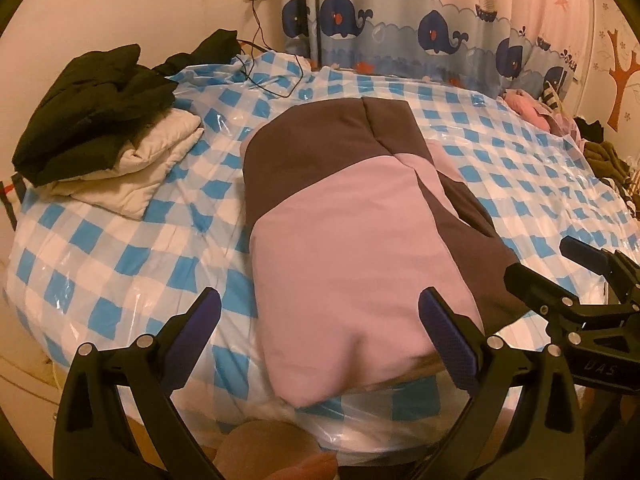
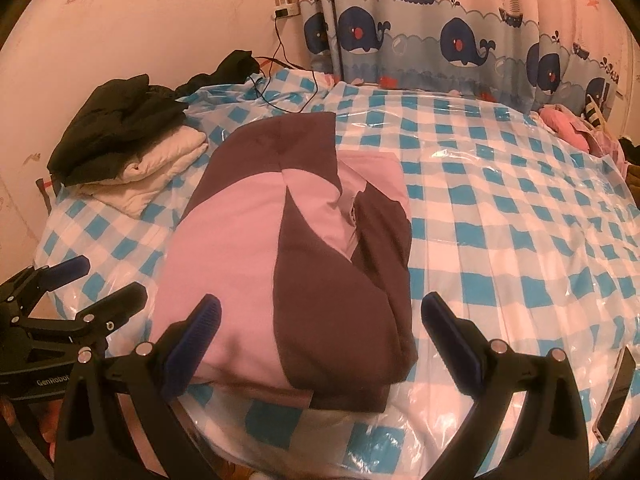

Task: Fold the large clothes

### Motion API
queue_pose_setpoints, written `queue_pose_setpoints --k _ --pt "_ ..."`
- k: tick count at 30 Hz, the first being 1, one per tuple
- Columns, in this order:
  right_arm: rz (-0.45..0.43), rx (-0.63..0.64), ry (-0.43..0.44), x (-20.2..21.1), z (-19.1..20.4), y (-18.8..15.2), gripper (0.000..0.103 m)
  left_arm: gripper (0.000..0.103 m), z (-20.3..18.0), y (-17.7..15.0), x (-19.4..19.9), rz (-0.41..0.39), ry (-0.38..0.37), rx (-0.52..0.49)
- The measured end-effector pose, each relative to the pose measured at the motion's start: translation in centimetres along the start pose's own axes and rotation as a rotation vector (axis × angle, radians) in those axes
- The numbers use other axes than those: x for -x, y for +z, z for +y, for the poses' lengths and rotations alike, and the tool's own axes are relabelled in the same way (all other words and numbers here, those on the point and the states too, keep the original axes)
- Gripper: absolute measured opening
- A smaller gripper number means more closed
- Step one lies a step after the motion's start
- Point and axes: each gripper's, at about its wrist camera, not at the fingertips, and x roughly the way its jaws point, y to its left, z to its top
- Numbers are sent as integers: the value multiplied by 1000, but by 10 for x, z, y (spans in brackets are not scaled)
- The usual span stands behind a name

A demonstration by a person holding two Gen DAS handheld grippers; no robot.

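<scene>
**Folded pink-and-brown garment on the checked bed**

A bed [image 2: 500,216] under a blue-and-white checked cover with clear plastic over it fills both views, backed by a whale-print curtain [image 2: 460,44] at 12 o'clock and a pink wall with a wall socket [image 2: 286,6] and a trailing black cable [image 1: 276,80].

The pink-and-brown garment [image 1: 340,240] lies folded into a long bundle at the near middle of the bed. Its long axis runs from 6 o'clock to 12 o'clock, with the brown end pointing at the curtain and the pink end at the near edge. In the right wrist view, brown panels overlap along its 3 o'clock side; which part of the garment they are is hard to tell.

At 10 o'clock a black garment [image 1: 96,108] lies on a folded cream one [image 1: 136,176]. At 2 o'clock, pink clothes [image 2: 568,126] are cut off by the frame. A dark, flat object at 4 o'clock in the right view is too cropped to identify.

The left gripper [image 1: 320,332] has its jaws spread wide, either side of the pink end, gripping nothing. The right gripper [image 2: 320,340] is likewise spread over the near end.
</scene>
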Motion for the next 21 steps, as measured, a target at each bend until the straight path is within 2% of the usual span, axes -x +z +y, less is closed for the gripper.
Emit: queue_pose_setpoints --k 9,16,21 --pt "-5 19 -39 14 6 -7 96 95 4 -2 19 -41 27 -5" --pt "11 17 -27 17 7 -8 96 95 10 -3 23 -43 39 13" --pt "32 64 -38 18 15 -9 96 95 9 -3 21 -34 63 4"
